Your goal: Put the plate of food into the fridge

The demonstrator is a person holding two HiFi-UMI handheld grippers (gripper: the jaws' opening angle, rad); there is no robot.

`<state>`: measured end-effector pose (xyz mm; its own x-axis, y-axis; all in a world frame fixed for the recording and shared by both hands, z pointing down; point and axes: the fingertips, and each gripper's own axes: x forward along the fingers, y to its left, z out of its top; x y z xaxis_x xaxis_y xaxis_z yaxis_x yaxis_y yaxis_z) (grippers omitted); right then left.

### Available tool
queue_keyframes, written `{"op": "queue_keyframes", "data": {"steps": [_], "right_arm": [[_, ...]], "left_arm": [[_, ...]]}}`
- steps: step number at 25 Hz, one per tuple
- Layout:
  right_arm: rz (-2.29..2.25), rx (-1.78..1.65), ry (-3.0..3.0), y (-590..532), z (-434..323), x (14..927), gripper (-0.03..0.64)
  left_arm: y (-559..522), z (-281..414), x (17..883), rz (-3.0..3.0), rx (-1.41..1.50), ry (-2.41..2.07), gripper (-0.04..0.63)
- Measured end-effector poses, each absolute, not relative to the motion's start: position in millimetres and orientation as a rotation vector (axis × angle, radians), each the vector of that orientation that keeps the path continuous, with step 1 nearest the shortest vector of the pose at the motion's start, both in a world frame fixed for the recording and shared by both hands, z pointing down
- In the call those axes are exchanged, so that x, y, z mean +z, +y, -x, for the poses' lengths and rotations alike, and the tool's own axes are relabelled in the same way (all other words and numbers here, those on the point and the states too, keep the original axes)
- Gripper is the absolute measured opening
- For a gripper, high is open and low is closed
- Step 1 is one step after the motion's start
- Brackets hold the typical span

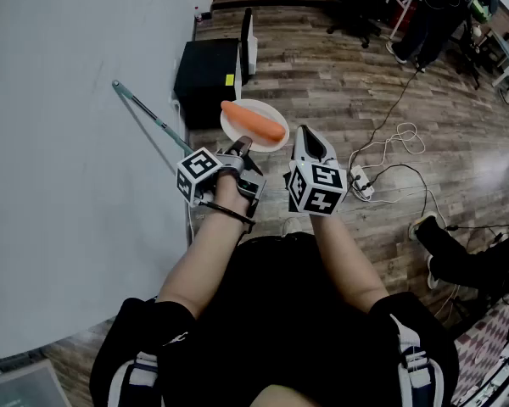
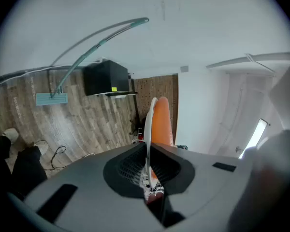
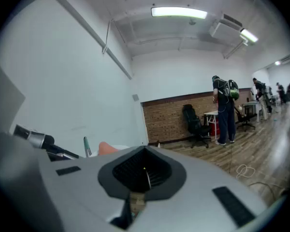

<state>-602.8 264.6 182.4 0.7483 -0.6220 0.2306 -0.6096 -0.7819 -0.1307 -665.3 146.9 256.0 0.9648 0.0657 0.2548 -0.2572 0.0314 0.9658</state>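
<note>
A white plate (image 1: 237, 124) carries an orange carrot (image 1: 254, 120) and is held in the air over the wooden floor. My left gripper (image 1: 237, 148) is shut on the plate's near rim. In the left gripper view the plate (image 2: 148, 129) shows edge-on between the jaws, with the carrot (image 2: 162, 122) on its right face. My right gripper (image 1: 308, 142) hovers just right of the plate, shut and empty, its jaws meeting in the right gripper view (image 3: 146, 175). The carrot's tip (image 3: 105, 148) peeks over that gripper's left side. No fridge interior is visible.
A large pale flat surface (image 1: 68, 142) fills the left, with a teal-handled rod (image 1: 148, 117) leaning against it. A black box (image 1: 208, 68) stands on the floor ahead. Cables and a power strip (image 1: 360, 181) lie to the right. A person (image 3: 225, 110) stands far off by desks.
</note>
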Motion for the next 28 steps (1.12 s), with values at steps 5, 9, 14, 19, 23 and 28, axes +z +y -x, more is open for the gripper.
{"op": "queue_keyframes", "data": {"steps": [5, 9, 14, 19, 23, 28], "right_arm": [[2.865, -0.417, 0.982, 278, 589, 186, 0.014], [2.862, -0.427, 0.987, 290, 569, 186, 0.014], [2.856, -0.430, 1.023, 277, 566, 202, 0.014], [2.835, -0.455, 1.079, 298, 505, 193, 0.014], [2.813, -0.457, 1.122, 305, 473, 193, 0.014], [2.804, -0.460, 1.158, 315, 432, 199, 0.014]], "left_arm": [[156, 653, 260, -1.514, 0.270, -0.158, 0.020], [168, 635, 259, -1.524, 0.283, -0.155, 0.020], [162, 632, 275, -1.526, 0.280, -0.151, 0.021], [190, 573, 266, -1.517, 0.275, -0.180, 0.020], [201, 542, 267, -1.508, 0.266, -0.200, 0.020], [214, 499, 273, -1.504, 0.242, -0.200, 0.021]]}}
